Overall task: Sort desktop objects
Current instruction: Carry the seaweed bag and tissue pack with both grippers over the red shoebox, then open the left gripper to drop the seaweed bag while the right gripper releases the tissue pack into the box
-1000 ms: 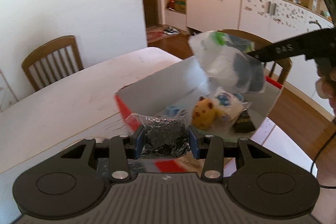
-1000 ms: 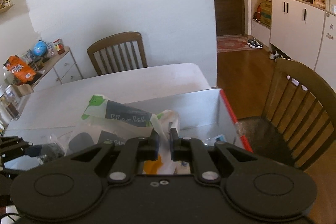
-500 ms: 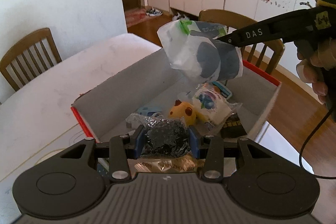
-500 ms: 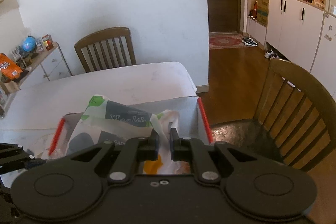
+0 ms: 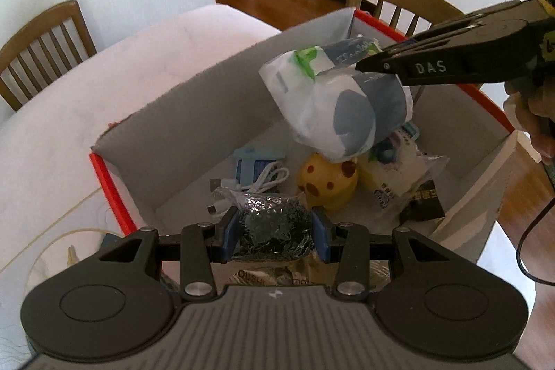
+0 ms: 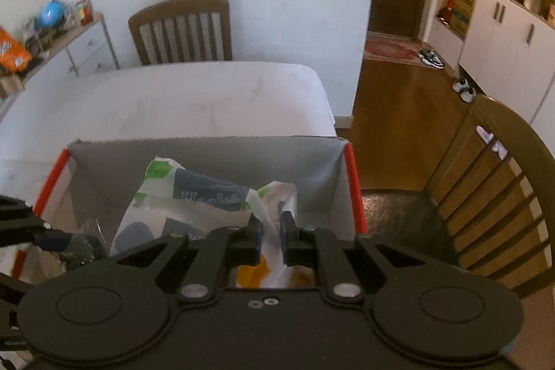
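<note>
White table [image 5: 114, 85] spreads under everything I can see, with a wooden chair [image 6: 180, 26] at its far side. On it sits the grey box [image 5: 194, 113] with red edges, open at the top. My right gripper [image 6: 270, 234] hangs above the box, its jaws pinched narrow on a white bag [image 5: 333, 103] with green and blue print; the bag dangles clear of the box floor, over the things already inside. My left gripper [image 5: 274, 233] is at the near edge of the box, clamped on a clear packet [image 5: 274, 227] of dark, glittery bits, held just over the near wall. Down in the box I make out a yellow toy [image 5: 326, 186] with brown spots, touching a clear-wrapped pack [image 5: 399, 175] to its right. A black sachet [image 5: 423, 207] lies by the right wall. Left of the toy lies a blue pack [image 5: 256, 162], and a coiled white cable [image 5: 256, 182] lies against it, partly in front.
</note>
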Demonstrator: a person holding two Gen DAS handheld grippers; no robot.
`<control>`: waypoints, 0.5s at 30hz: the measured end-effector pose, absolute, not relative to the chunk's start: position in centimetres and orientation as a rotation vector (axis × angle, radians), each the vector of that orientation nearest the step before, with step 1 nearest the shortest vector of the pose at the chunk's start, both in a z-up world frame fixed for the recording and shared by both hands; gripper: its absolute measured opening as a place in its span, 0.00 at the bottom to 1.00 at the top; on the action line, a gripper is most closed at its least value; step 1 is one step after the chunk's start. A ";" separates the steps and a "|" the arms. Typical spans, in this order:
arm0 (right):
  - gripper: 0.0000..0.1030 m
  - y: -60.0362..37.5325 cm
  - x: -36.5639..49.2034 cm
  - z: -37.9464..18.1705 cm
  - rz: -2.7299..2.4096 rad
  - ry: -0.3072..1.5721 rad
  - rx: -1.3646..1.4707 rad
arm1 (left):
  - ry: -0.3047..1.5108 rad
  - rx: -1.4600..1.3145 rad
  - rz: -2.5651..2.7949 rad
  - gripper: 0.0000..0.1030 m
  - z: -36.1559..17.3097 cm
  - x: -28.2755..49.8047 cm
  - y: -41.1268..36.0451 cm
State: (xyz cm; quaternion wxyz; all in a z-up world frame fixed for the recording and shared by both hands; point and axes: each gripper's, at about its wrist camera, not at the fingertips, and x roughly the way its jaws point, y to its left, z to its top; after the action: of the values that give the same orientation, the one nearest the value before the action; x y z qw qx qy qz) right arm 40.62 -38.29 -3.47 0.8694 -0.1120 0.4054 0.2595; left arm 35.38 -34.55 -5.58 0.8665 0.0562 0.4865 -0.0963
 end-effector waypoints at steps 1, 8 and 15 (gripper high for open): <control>0.10 -38.1 40.8 -3.7 0.540 0.852 -0.247 | 1.026 0.120 -0.204 0.41 -5.7 35.6 -34.6; 0.10 -36.8 41.7 -5.1 0.549 0.904 -0.291 | 1.079 0.113 -0.222 0.41 -6.5 36.3 -34.8; 0.15 -36.5 41.9 -5.5 0.545 0.917 -0.319 | 1.145 0.104 -0.256 0.41 -7.4 37.1 -34.4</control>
State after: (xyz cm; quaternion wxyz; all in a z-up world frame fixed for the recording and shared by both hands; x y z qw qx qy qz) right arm 41.92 -36.48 -5.52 0.8490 -0.1515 0.4352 0.2586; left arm 37.09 -34.42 -7.38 0.8315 0.0490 0.5400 -0.1208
